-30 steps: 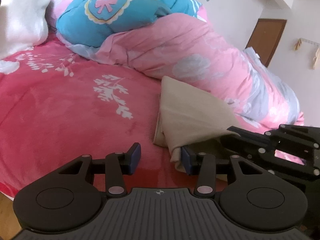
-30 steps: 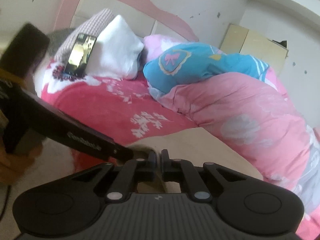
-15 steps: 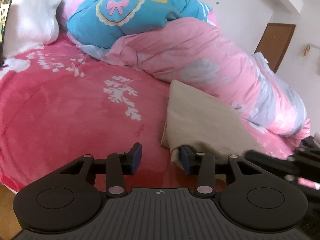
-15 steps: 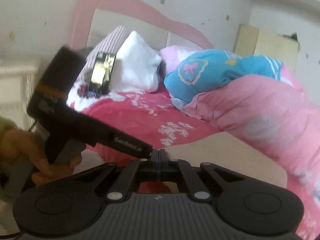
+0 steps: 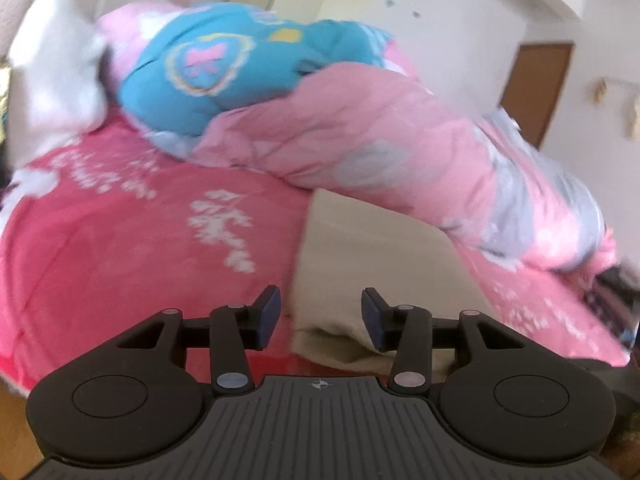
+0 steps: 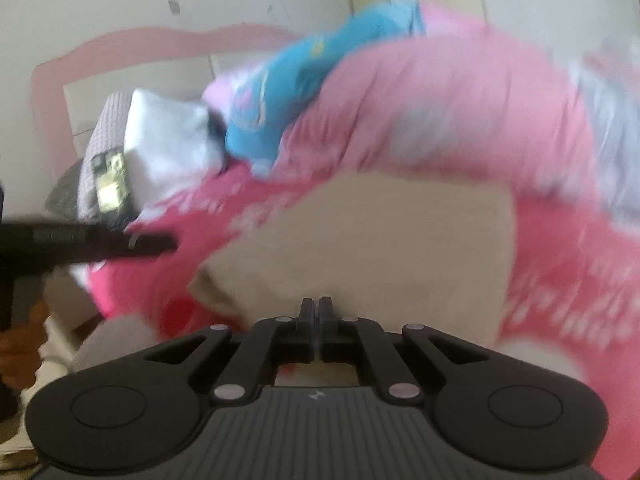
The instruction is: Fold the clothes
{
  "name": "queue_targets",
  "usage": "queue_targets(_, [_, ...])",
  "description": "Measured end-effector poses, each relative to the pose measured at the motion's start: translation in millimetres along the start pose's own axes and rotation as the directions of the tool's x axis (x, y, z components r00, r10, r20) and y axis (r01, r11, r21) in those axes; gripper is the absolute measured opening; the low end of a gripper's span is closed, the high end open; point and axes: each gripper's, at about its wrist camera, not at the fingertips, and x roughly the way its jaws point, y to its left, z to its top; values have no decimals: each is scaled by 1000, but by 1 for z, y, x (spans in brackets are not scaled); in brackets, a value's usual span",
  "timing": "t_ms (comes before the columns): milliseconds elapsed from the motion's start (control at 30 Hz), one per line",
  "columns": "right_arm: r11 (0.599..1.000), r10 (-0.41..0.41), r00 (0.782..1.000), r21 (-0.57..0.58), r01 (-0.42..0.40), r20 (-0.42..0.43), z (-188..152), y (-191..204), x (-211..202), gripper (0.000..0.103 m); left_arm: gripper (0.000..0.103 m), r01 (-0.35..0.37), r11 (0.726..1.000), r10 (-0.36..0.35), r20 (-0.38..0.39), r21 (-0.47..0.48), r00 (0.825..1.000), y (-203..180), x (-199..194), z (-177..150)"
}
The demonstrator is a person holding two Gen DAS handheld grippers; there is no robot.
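Beige cloth [image 5: 372, 264] lies folded flat on the red bedspread [image 5: 120, 248] beside the pink quilt [image 5: 360, 132]. Left gripper [image 5: 321, 314] is wide apart over its near edge, holding nothing.

Right gripper [image 6: 316, 312] is pressed together at the cloth [image 6: 380, 240]; whether it pinches fabric, I cannot tell. Folding looks finished or between folds.

The beige garment [image 5: 372, 256] lies folded into a flat, roughly rectangular pad on the red bedspread [image 5: 120, 248], its far edge against the pink duvet [image 5: 360, 140], its near corner slightly rumpled with layered edges showing.
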Motion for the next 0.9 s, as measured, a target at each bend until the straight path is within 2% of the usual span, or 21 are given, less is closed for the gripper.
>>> queue_targets(100, [999,26,999,21,-25,-30,-12,0,-7,1,45,-7,998,8,-12,67,1000,-15,5,-1])
queue_targets(300, [999,23,997,-26,-21,74,1,-5,-40,3,46,-30,988,38,-49,151,998,-25,10,-4])
queue_targets(333, [998,33,995,-49,-28,91,6,-5,-41,4,46,-34,986,43,-55,165,998,-27,11,-5])
queue_targets(400, [993,64,994,-107,-55,91,19,-3,-34,16,46,-39,981,52,-67,189,996,-30,13,-6])
queue_targets(500, [960,104,994,-264,-91,34,36,8,-15,23,46,-31,983,47,-84,181,995,-25,14,-8])
queue_targets(633, [887,73,996,-455,-86,-47,45,23,9,29,46,-34,980,53,-90,196,995,-22,15,-13])
queue_targets(733, [862,50,996,-500,-83,-80,46,27,18,29,46,-46,968,72,-99,246,993,-23,21,-15])
queue_targets(833, [866,39,996,-494,-75,-83,47,28,18,29,46,-56,955,90,-105,290,990,-24,27,-18])
queue_targets(900, [870,31,996,-488,-65,-79,46,27,18,30,46,-53,956,85,-101,287,991,-21,28,-16])
